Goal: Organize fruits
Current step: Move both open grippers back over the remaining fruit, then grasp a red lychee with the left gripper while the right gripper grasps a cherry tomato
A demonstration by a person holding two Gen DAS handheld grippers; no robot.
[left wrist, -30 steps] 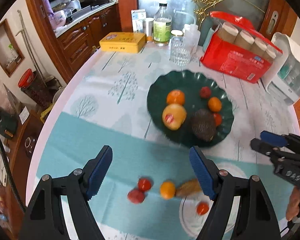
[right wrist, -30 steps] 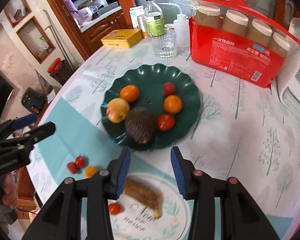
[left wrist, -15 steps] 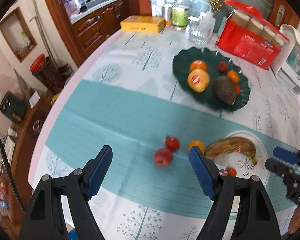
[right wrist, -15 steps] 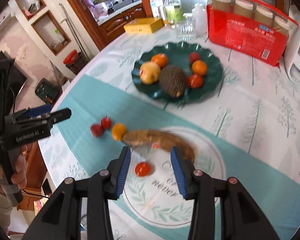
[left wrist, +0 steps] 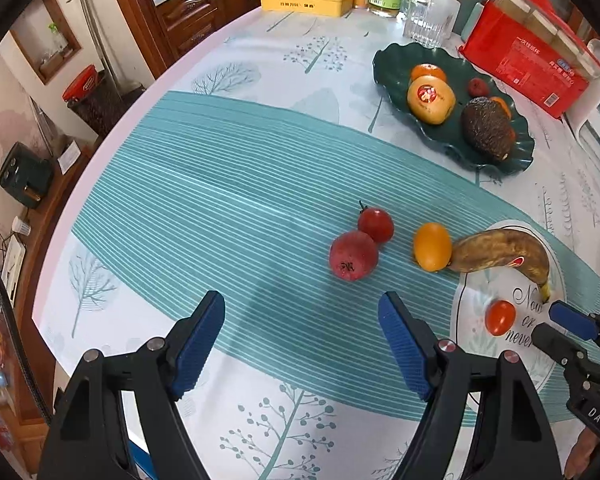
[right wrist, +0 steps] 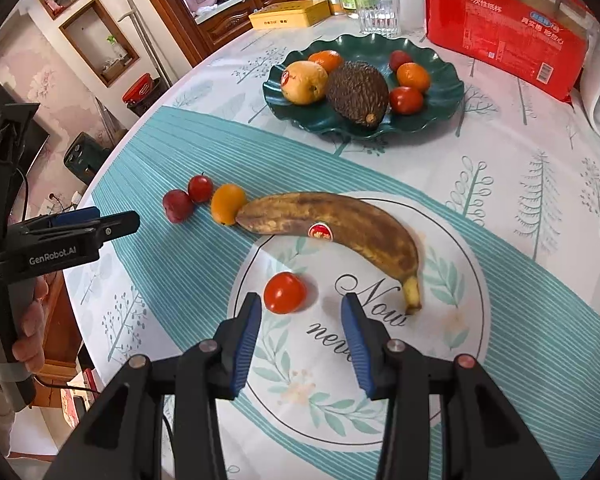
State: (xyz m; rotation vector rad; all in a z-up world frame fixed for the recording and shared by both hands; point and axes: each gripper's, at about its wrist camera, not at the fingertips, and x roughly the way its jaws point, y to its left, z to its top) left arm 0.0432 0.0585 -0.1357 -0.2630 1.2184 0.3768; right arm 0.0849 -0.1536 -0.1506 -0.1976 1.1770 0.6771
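Red, smooth and judged soft-skinned, the tomato (right wrist: 285,292) just beside the banana (right wrist: 332,228) should be pinched lightly across its middle by the right gripper (right wrist: 301,328), held part-open and empty, like the wider-spread left gripper (left wrist: 300,336).

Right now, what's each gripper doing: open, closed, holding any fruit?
Left gripper: open, empty, hovering short of the dark red fruit.
Right gripper: open, empty, just short of the small tomato.

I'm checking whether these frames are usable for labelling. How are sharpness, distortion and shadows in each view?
Left wrist view: sharp, strong fisheye bending of the table edge, dark corner vignette, soft shadow beside the red fruit. Right wrist view: equally sharp; the tomato casts a soft shadow rightward.
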